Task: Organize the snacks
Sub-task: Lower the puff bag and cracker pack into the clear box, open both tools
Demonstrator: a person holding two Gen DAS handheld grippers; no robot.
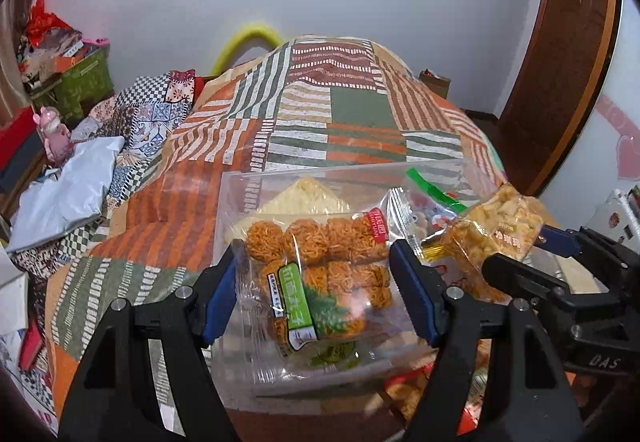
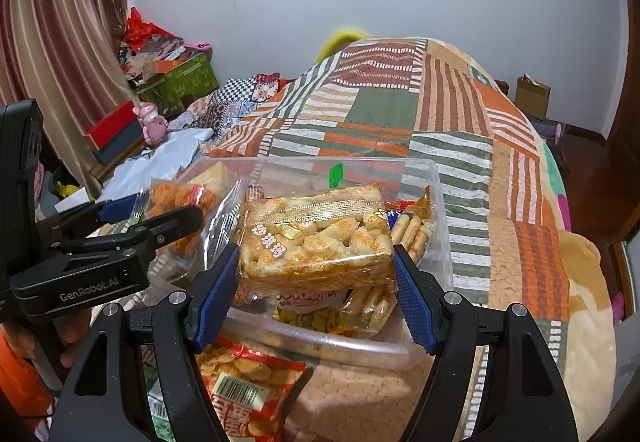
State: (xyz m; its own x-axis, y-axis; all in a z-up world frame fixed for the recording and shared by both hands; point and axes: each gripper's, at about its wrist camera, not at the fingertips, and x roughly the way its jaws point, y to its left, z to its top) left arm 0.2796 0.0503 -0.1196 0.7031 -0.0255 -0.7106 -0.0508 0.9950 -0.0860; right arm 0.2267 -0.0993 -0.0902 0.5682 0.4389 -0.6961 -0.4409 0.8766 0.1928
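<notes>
My left gripper (image 1: 316, 290) is shut on a clear pack of orange noodle balls with a green label (image 1: 320, 274), held over a clear plastic box (image 1: 240, 182) on the bed. My right gripper (image 2: 316, 282) is shut on a pack of yellow puffed-rice cake (image 2: 316, 238), held over the same clear box (image 2: 436, 178). Each gripper shows in the other's view: the right one (image 1: 516, 254) at the right with its pack (image 1: 496, 222), the left one (image 2: 160, 214) at the left with its orange pack (image 2: 176, 202). Biscuit-roll packs (image 2: 412, 234) lie in the box.
A red chip bag (image 2: 244, 390) lies in front of the box. The box sits on a patchwork striped bedspread (image 1: 340, 110). Folded grey cloth (image 1: 68, 190), a pink toy (image 1: 54, 134) and green boxes (image 1: 84, 78) are at the left. A wooden door (image 1: 560, 62) is at the right.
</notes>
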